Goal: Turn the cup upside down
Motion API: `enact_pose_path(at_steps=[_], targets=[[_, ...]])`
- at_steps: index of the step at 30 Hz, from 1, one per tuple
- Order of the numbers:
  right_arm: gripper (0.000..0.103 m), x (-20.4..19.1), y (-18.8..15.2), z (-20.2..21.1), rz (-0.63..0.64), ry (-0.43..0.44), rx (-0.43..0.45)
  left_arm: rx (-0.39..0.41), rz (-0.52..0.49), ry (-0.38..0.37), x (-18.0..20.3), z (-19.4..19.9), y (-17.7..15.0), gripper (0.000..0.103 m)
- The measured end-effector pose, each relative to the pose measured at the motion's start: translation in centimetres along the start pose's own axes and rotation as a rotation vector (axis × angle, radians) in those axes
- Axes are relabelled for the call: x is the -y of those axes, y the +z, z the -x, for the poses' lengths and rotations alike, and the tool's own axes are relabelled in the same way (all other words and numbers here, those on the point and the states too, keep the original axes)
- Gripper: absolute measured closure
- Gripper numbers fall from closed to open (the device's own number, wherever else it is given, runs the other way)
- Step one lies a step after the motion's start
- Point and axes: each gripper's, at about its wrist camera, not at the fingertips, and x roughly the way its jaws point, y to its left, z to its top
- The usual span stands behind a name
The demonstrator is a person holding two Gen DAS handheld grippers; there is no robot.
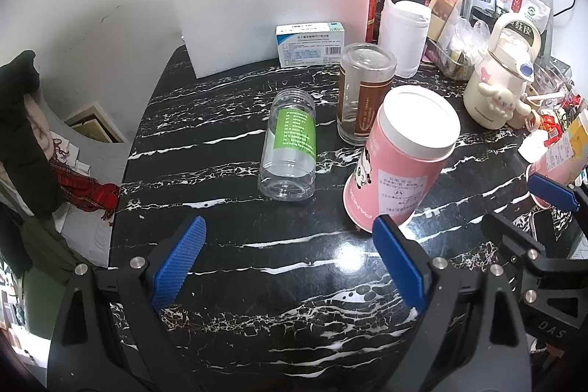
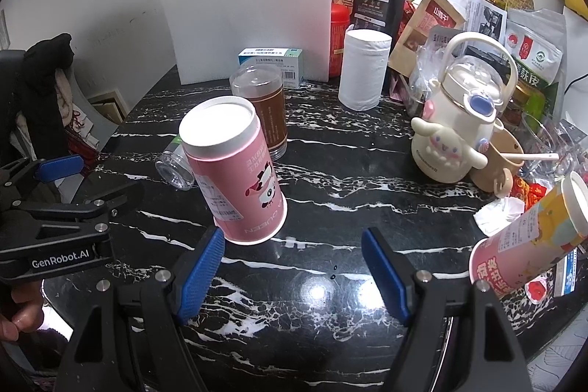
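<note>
A pink paper cup (image 1: 397, 160) with a panda print stands upside down on the black marble table (image 1: 294, 263), its white base up; it also shows in the right wrist view (image 2: 235, 171). My left gripper (image 1: 290, 259) is open and empty, just in front of the cup, with its right fingertip (image 1: 386, 226) near the cup's rim. My right gripper (image 2: 292, 267) is open and empty, just in front and to the right of the cup. The left gripper also shows at the left of the right wrist view (image 2: 58, 168).
A clear jar with a green label (image 1: 290, 149) lies on its side. A brown-labelled clear jar (image 1: 364, 90) stands upside down behind the cup. A second paper cup (image 2: 533, 234), a cream kettle (image 2: 455, 131), a paper roll (image 2: 364, 68), a white board (image 2: 246, 21) and packets crowd the back and right.
</note>
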Motion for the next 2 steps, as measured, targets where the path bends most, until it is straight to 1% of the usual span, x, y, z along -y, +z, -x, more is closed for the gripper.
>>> enact_pose_path(at_steps=[2], targets=[[0.025,-0.01,-0.01,-0.07,0.002,0.000,-0.001,0.003,-0.003,-0.001,0.04,0.04,0.00,0.011]])
